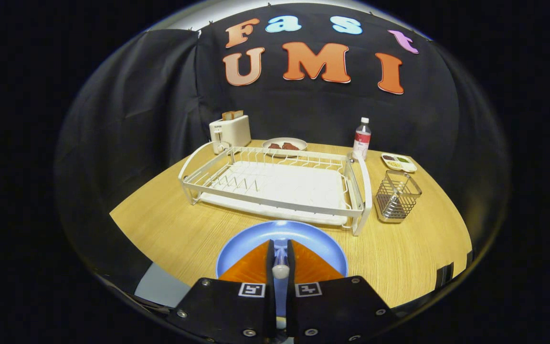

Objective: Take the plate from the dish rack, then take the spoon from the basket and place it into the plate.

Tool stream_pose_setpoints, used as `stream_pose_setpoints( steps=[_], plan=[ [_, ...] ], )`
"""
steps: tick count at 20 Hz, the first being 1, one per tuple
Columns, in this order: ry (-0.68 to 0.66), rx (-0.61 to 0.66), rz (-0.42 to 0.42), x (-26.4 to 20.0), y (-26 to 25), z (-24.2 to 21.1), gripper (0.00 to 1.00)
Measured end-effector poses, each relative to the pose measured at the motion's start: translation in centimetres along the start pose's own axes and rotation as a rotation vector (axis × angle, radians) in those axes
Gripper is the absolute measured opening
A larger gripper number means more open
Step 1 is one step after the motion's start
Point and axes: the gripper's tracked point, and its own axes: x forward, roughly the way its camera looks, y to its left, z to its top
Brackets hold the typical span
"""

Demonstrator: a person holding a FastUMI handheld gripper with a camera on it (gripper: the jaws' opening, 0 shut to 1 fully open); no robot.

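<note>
The gripper (280, 258) hangs over a blue plate (256, 241) that lies flat on the wooden table (174, 229), just below and ahead of the fingers. The 2 fingers are drawn close together, and a spoon (280, 262) sits in the narrow gap between them, its pale rounded end toward the camera and its shaft pointing forward over the plate; both fingers press on it. Beyond the plate stands a white dish rack (275, 184) on its tray, with no dishes in its slots. To the right of the rack, well ahead of the fingers, is a small wire basket (396, 197), standing upright and apart from the rack. Farther back, behind the rack, a white toaster (229, 131) with bread in its slots stands on the left, a round dish (284, 145) with brown food sits near the middle, and a clear bottle (362, 137) with a white cap stands on the right. Just beside the bottle lies a small divided tray (399, 162) with bits of food in its compartments.
</note>
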Motion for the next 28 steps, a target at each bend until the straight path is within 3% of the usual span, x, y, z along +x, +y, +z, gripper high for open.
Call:
stream_pose_setpoints(
  steps=[10,12,17,19,20,28],
  plan=[
    [0.164,0.019,-0.016,1.9,-1.8,-5.4,0.19],
    [0.163,0.02,-0.01,1.6,-2.0,-5.1,0.28],
    [0.116,0.015,-0.031,1.0,-3.9,-2.2,0.76],
    [0.087,0.043,-0.051,0.7,-5.0,-0.6,0.93],
    [0.064,0.063,-0.059,0.4,-5.5,0.5,0.96],
    [-0.16,0.133,-0.172,-3.3,-11.1,11.5,0.98]
  ],
)
